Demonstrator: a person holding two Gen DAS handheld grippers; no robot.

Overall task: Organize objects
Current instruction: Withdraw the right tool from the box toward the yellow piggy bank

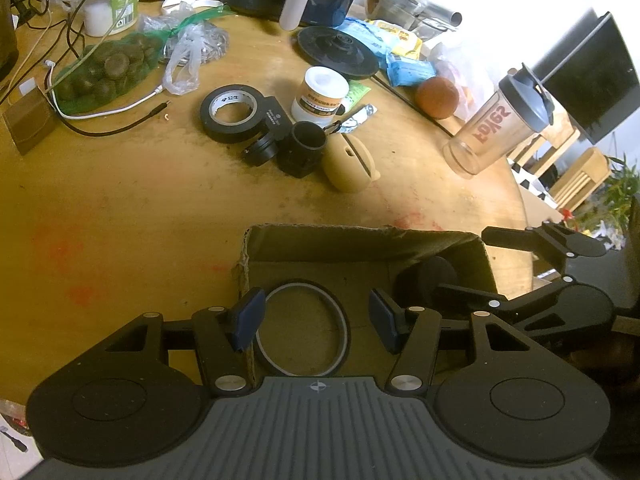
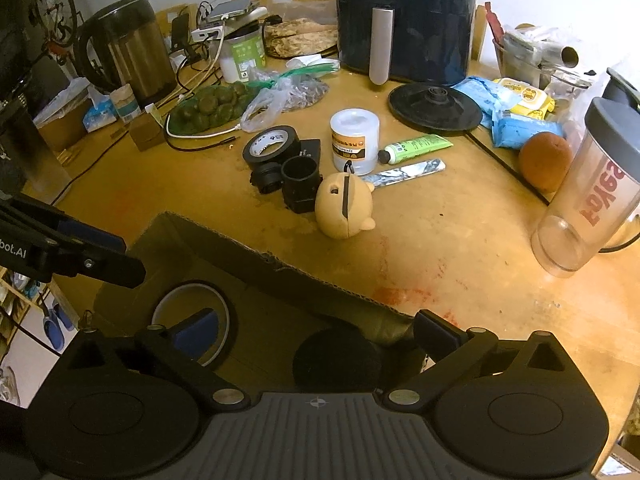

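An open cardboard box (image 1: 360,236) (image 2: 248,252) sits at the table's near edge. Inside lie a thin tape ring (image 1: 340,320) (image 2: 224,308) and a black round object (image 1: 436,274) (image 2: 336,356). My left gripper (image 1: 316,320) hangs over the ring, jaws half apart, pads touching nothing; its left pad (image 1: 250,320) is at the box's left wall. My right gripper (image 2: 316,334) stands wide open over the black round object, not pressing it. Further out lie a black tape roll (image 1: 232,114) (image 2: 272,144), a white jar (image 1: 322,96) and a tan bear-shaped piece (image 1: 350,166) (image 2: 346,206).
A clear shaker bottle (image 2: 588,196) and an orange (image 2: 546,160) stand at the right. An air fryer (image 2: 404,12), a kettle (image 2: 124,44), a black disc base (image 2: 436,108), cables and a net bag (image 1: 104,70) crowd the back. Black cylinder parts (image 2: 298,184) sit mid-table.
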